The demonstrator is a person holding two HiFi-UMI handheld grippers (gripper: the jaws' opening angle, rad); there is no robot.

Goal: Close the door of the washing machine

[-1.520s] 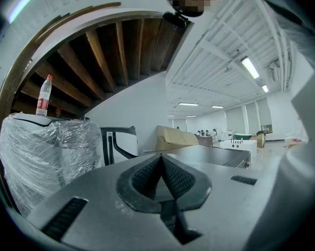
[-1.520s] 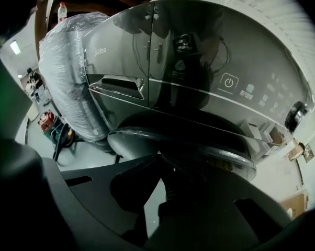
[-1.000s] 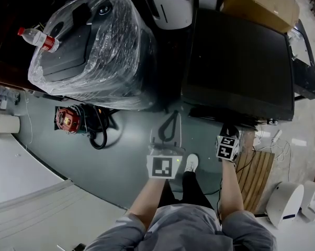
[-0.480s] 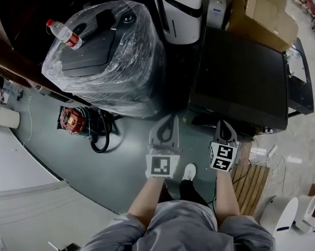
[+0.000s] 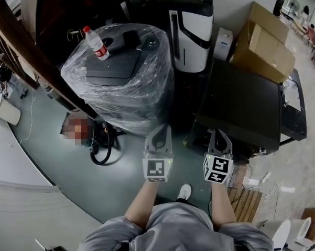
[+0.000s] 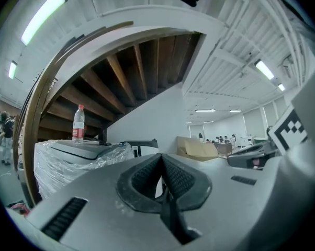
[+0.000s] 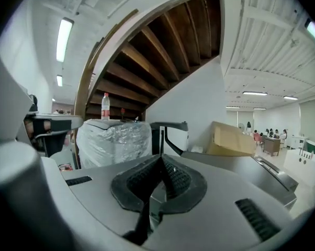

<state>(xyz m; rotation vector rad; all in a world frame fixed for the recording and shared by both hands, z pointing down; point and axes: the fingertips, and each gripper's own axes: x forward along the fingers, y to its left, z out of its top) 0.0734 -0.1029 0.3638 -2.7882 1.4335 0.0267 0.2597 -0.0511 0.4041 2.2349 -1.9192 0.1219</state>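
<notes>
A person is holding the left gripper (image 5: pixel 159 132) and right gripper (image 5: pixel 218 135), both pinched together empty, near a black flat-topped metal washing machine (image 5: pixel 246 103) (door unseen), likely needing a firm outer-edge push.

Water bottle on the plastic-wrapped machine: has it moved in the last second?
No. The water bottle stands at the same back-left corner of the plastic-wrapped machine top as before; only the head camera's aim has shifted.

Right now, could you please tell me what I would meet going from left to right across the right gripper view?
left tongs → plastic-wrapped machine → black-and-white appliance → cardboard box
</notes>
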